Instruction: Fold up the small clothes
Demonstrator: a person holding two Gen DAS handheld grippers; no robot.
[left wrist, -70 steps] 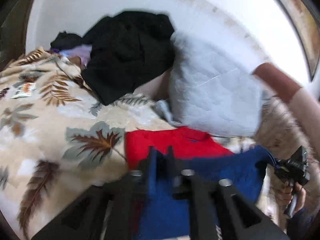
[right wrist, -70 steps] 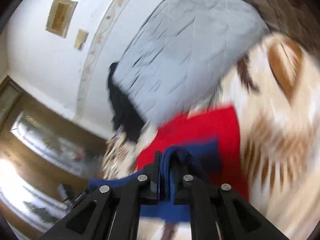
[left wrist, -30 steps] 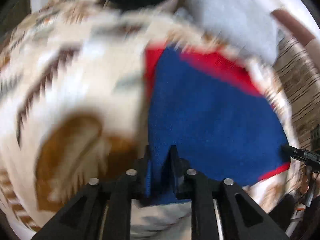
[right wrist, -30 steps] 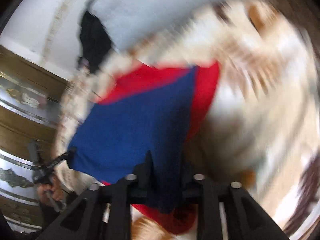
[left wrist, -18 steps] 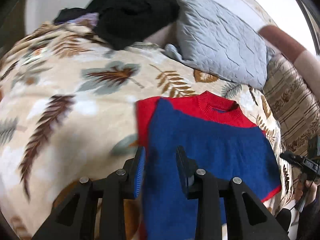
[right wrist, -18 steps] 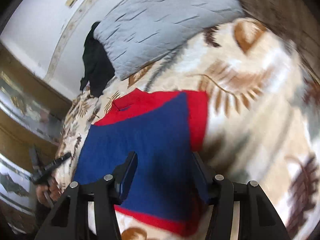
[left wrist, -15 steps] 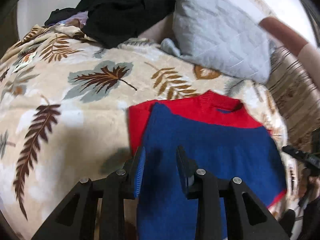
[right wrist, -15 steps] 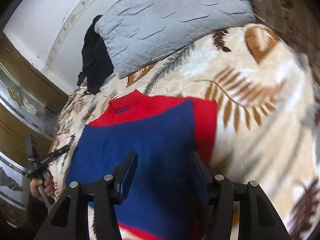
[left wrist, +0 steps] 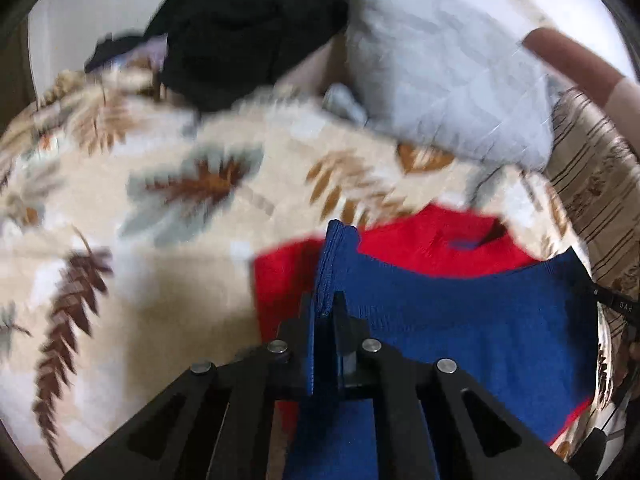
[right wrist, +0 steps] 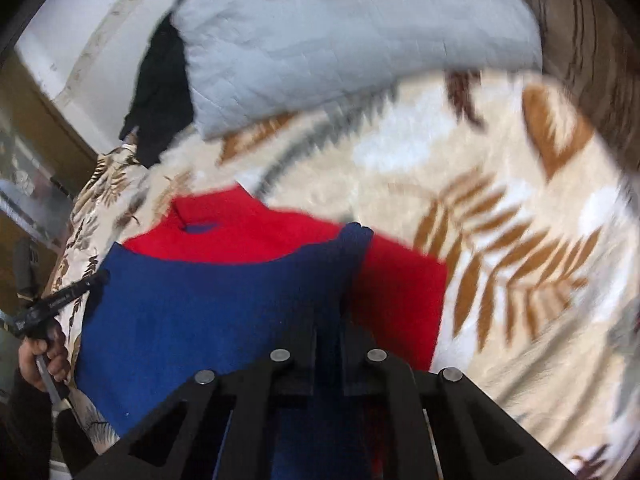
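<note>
— Covering most of both views is the leaf-print blanket (left wrist: pixel 120 280), and your blue-and-red sweater (left wrist: pixel 460 320) lies on it with its red collar toward the grey quilted pillow (left wrist: pixel 440 72). What does each camera give you that the other doesn't?

— Your left wrist view shows the black clothes pile (left wrist: pixel 248 28) heaped at the head of the bed beside the pillow, with a bit of lilac fabric (left wrist: pixel 154 50) at its edge. The right wrist view shows only a sliver of that pile, but adds the wooden cabinet (right wrist: pixel 44 128) along the bed's far side.

— And your grippers?

— Your left gripper (left wrist: pixel 324 312) has its fingers pressed onto one blue corner of the sweater, raised off the red layer. Your right gripper (right wrist: pixel 328 320) pinches the opposite blue corner the same way. Only the right view shows your left hand (right wrist: pixel 44 352) on its gripper handle; the left view catches just the tip of the other tool at the sweater's far edge. Both frames are blurred.
</note>
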